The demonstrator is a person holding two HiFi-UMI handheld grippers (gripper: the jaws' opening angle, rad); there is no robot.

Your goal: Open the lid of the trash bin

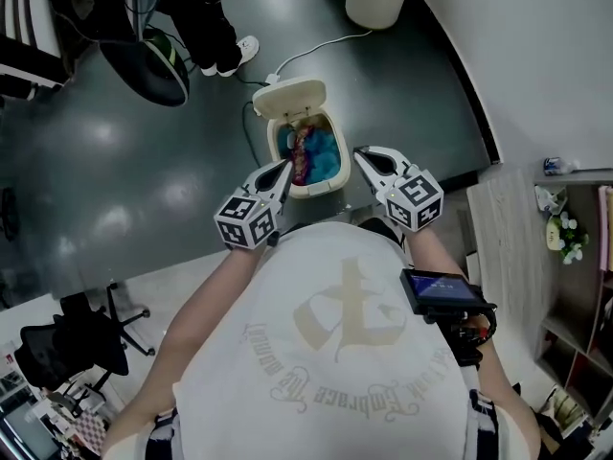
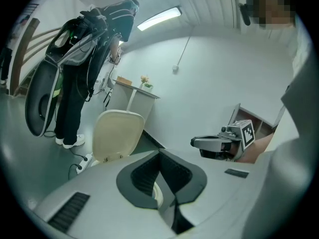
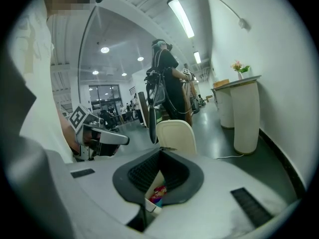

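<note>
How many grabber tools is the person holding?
2. The left gripper points at the left rim of the open trash bin; the right gripper points toward its right side. None look hidden.

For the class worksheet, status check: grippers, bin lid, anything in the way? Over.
Left gripper and right gripper shut, empty, held by the trash bin. Lid up, open. No obstruction seen.
</note>
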